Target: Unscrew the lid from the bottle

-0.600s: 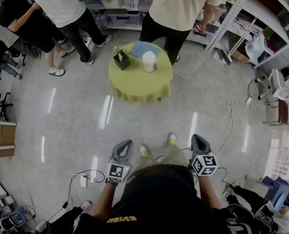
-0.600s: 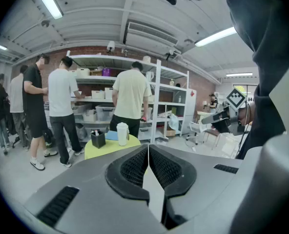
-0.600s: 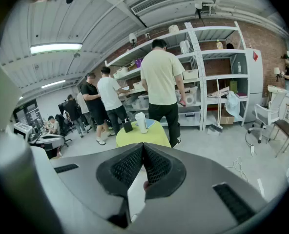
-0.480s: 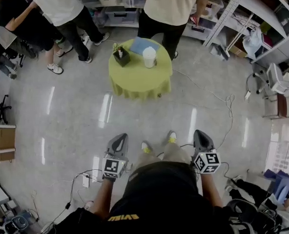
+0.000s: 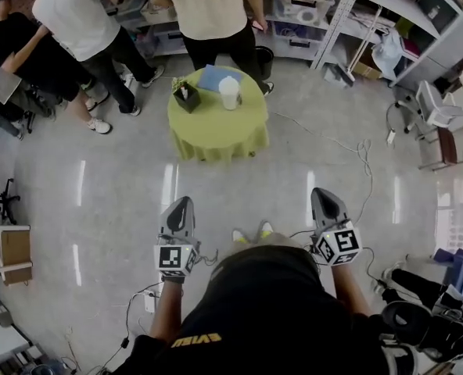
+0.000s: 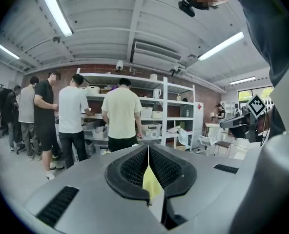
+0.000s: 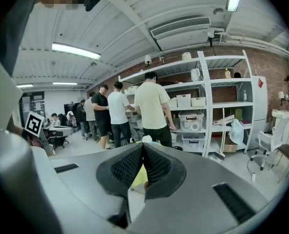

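Approach stage: white plastic bottle (image 5: 229, 94) not yet reached.
Both left tongs (image 5: 180, 203) and right tongs (image 5: 324, 195) pressed together, empty; next, reach round yellow-green counter (image 5: 216, 135).

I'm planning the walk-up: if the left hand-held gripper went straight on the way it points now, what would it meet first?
Nothing stands close ahead of the left hand-held gripper. Passing over the floor, it would probably meet the round table's yellow-green cloth first, though depth is unclear.
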### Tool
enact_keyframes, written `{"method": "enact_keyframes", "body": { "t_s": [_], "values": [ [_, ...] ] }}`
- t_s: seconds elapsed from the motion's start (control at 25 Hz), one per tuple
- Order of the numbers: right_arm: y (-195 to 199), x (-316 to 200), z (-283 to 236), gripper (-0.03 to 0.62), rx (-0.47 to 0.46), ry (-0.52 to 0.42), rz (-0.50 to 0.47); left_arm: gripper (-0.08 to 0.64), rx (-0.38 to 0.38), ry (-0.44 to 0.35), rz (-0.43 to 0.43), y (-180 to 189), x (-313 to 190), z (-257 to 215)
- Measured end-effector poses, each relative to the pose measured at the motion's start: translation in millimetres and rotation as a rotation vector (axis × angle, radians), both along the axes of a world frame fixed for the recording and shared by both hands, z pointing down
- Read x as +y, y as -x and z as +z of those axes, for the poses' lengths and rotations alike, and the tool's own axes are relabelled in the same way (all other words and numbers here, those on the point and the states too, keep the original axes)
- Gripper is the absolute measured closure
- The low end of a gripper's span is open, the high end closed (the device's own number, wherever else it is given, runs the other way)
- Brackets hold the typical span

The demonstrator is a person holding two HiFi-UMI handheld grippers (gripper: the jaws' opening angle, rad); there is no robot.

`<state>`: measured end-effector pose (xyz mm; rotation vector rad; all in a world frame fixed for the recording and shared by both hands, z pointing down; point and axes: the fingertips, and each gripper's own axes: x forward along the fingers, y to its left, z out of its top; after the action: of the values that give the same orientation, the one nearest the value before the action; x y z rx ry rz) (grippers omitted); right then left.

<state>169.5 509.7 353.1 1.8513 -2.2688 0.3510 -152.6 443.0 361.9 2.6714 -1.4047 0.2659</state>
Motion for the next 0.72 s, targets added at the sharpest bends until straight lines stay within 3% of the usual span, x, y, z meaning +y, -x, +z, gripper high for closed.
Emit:
{"method": "enact_keyframes", "body": {
  "t_s": [0.12, 0.32, 0.4, 0.72],
  "values": [
    [5, -5, -19, 0.591, 0.017, -0.05, -0.032, 0.535, 0.01, 0.014, 0.03, -15, 9, -6],
    [-9, -11, -37, 0.583, 0.029, -0.09, -0.052, 0.535, -0.043, 0.002, 0.068, -38, 18, -10],
    [-15, -18, -41, 0.511, 0.026, -0.101, -0.057, 0.534, -0.033, -0.003, 0.048, -41, 10, -14],
    [-16, -35, -55, 0.38, 0.013, -0.129, -0.111, 0.534, -0.033, -0.033, -0.013, -39, -7, -31]
  ]
}}
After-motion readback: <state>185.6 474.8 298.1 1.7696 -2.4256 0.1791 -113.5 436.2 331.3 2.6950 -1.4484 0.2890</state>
